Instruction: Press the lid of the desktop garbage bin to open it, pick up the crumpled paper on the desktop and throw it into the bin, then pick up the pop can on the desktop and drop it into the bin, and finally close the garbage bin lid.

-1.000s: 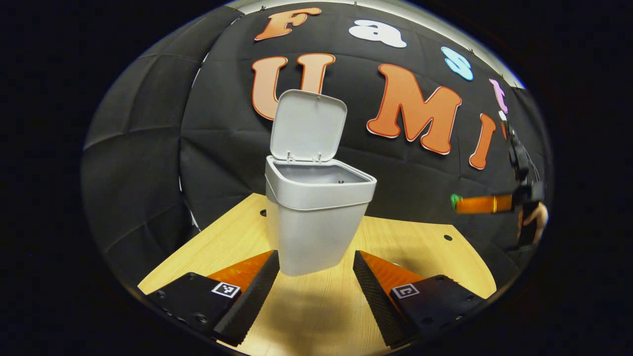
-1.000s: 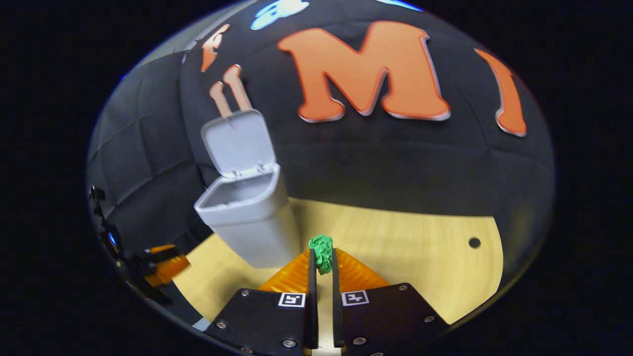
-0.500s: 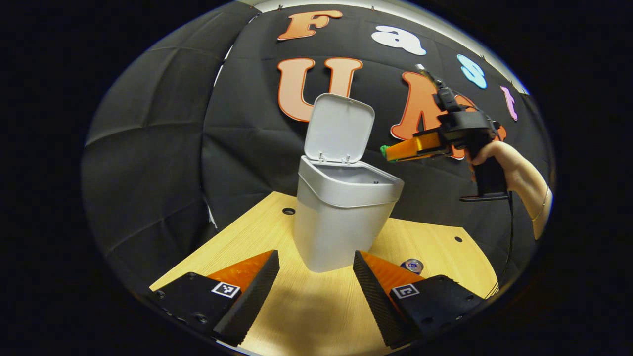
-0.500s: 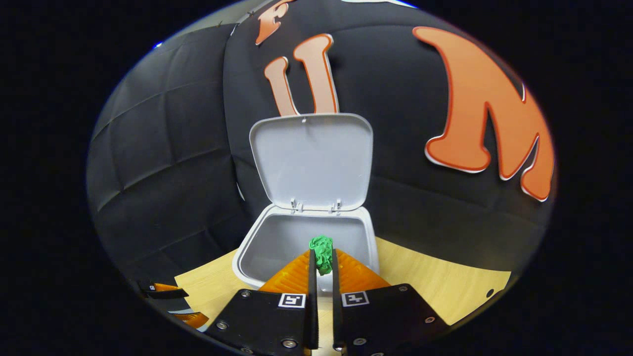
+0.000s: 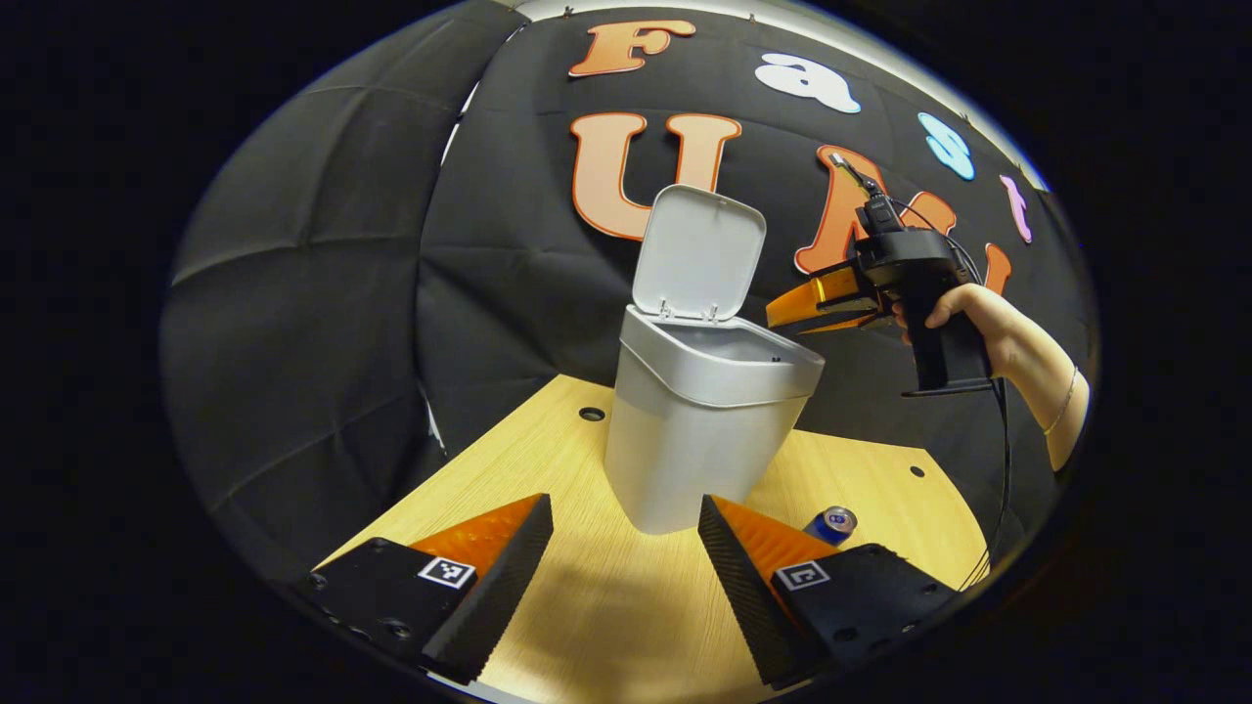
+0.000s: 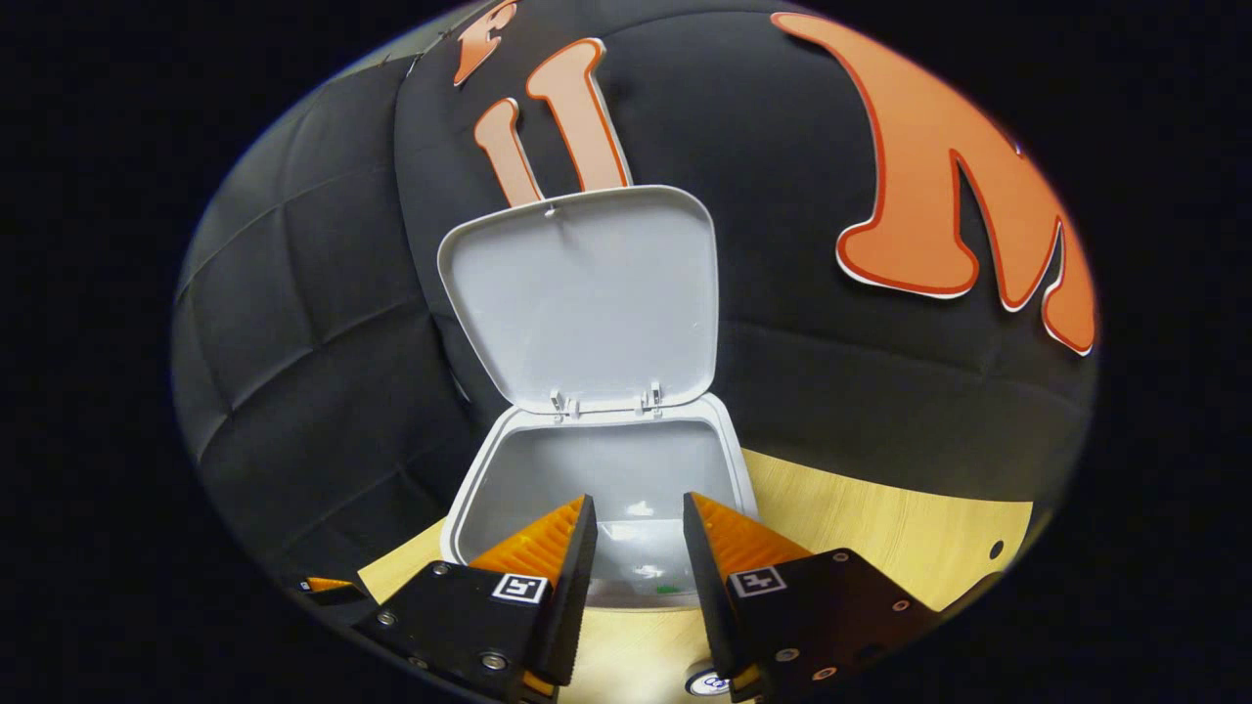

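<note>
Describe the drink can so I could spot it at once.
Start at the wooden table and find the grey bin with its lid up. Beside the bin's base lies the can, small, blue, silver-topped, the only loose item on the wood.

The garbage bin (image 5: 699, 445) is a plain pale grey all over, and its raised lid (image 6: 585, 298) shows the same unmarked grey on the inside. The surface (image 5: 548, 469) is a light yellowish wood grain with a few small dark round holes. The pop can (image 5: 831, 524) is blue with a silvery top, and a speck of green (image 6: 668, 589) lies deep inside the bin.
</note>
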`<state>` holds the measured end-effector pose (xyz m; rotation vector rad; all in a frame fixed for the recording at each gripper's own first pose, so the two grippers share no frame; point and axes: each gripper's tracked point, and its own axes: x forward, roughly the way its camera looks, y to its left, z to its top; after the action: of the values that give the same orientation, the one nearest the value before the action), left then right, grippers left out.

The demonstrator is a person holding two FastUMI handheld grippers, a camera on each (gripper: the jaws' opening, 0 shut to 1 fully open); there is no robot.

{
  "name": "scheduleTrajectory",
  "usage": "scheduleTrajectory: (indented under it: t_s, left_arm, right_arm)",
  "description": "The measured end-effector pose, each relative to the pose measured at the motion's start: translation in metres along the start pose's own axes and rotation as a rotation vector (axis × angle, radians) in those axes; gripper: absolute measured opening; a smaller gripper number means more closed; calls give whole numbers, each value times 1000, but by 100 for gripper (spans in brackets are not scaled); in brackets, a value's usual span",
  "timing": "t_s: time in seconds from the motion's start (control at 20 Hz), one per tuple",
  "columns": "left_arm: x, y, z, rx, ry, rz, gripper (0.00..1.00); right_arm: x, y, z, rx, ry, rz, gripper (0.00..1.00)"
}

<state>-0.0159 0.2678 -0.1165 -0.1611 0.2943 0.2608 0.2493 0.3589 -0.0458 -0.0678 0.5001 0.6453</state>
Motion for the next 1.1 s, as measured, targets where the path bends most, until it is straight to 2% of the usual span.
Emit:
scheduleTrajectory:
  t_s: [0.05,0.1,0.15,0.3,0.35,0.4,0.45,0.5,0.6,0.7,0.75,0.8,0.95,1.1]
  left_arm:
    - [3,-8,-6,5,11,-18,95]
    - [6,-18,-12,8,22,-40,95]
    - [8,-28,-17,11,26,-62,95]
    - [22,-73,-36,52,25,-138,95]
    - [26,-90,-43,72,18,-169,95]
    - [30,-109,-52,95,23,-204,95]
    - [32,-128,-60,115,26,-238,95]
    - [35,-148,-67,129,28,-268,95]
    - [40,-188,-80,143,28,-329,95]
    - [49,-222,-96,162,29,-381,95]
    - [55,-236,-103,181,29,-401,95]
    - [62,-247,-114,206,47,-407,95]
    - [89,-265,-152,258,102,-408,95]
    - [120,-267,-188,268,204,-351,99]
  right_arm:
    - [-12,-2,0,-3,-24,-1,53]
    - [-29,-8,-3,-6,-41,-4,46]
    - [-46,-18,-9,-10,-59,-8,57]
    - [-94,-55,-26,20,-121,-68,69]
    - [-112,-68,-33,47,-146,-82,62]
    - [-131,-80,-40,74,-173,-102,77]
    - [-151,-97,-49,94,-199,-141,81]
    - [-168,-117,-55,97,-235,-196,88]
    - [-209,-156,-73,90,-306,-324,94]
    - [-253,-187,-92,99,-366,-424,94]
    - [-267,-197,-105,116,-368,-460,100]
    - [-278,-207,-118,134,-359,-484,94]
    - [-301,-236,-143,178,-328,-533,94]
    - [-308,-250,-151,195,-318,-556,94]
